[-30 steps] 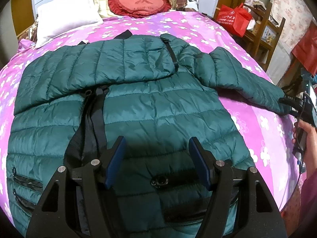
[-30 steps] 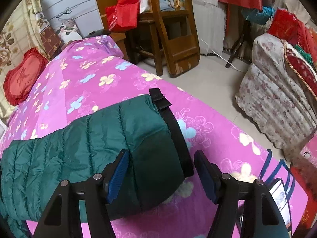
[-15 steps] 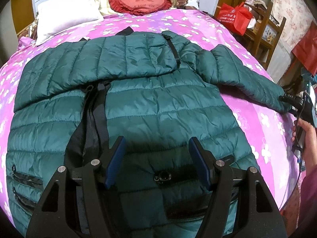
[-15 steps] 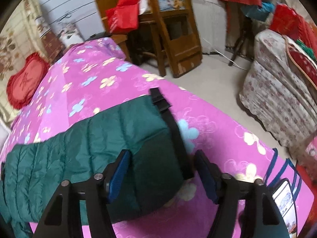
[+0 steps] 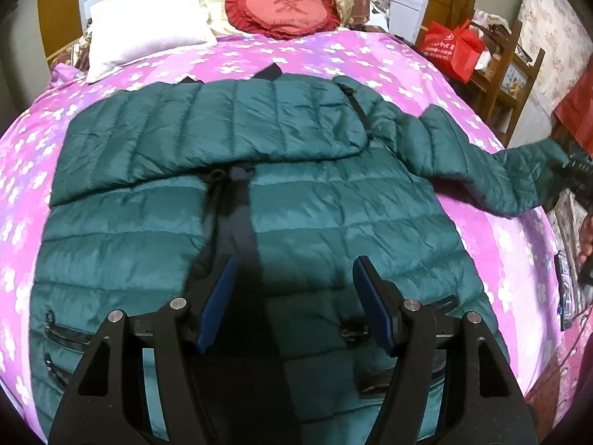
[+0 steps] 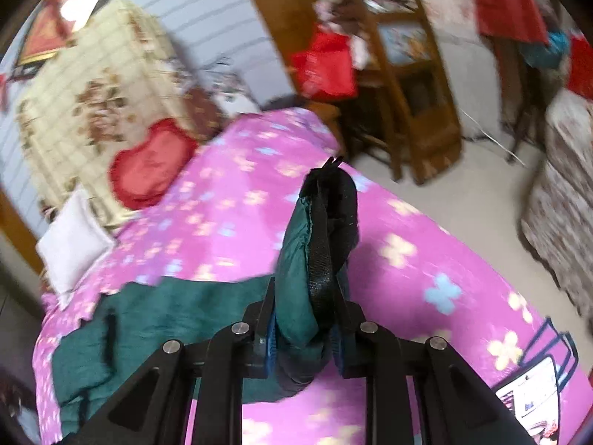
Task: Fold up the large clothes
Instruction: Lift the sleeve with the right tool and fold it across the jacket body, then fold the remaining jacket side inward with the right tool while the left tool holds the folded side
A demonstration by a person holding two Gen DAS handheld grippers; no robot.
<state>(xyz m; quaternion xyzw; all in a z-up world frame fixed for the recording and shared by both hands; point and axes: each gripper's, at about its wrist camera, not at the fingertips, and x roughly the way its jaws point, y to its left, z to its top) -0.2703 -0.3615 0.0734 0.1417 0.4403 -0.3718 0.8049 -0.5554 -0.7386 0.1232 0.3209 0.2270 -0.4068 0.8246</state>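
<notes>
Jacket (image 5: pixel 304 200) lies flat on the bed (image 5: pixel 389 63). Your right gripper (image 6: pixel 305 337), jaws just closed, pinches the sleeve cuff (image 6: pixel 318 230) at 3 o'clock; left gripper (image 5: pixel 292 304) hovers spread. Next, carry the sleeve toward 9 o'clock across the body.

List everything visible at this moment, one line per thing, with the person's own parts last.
jacket: 1, dark green, spread on bed
sleeve: 1, green, black cuff, pinched in right gripper
bed: 1, pink floral cover
pillow: 1, white, bed head
cushion: 1, red, bed head
bag: 1, red, on shelf beside bed
shelf: 1, wooden, beside bed
left gripper: open above jacket hem
right gripper: just closed on sleeve
hand: 1, right edge
</notes>
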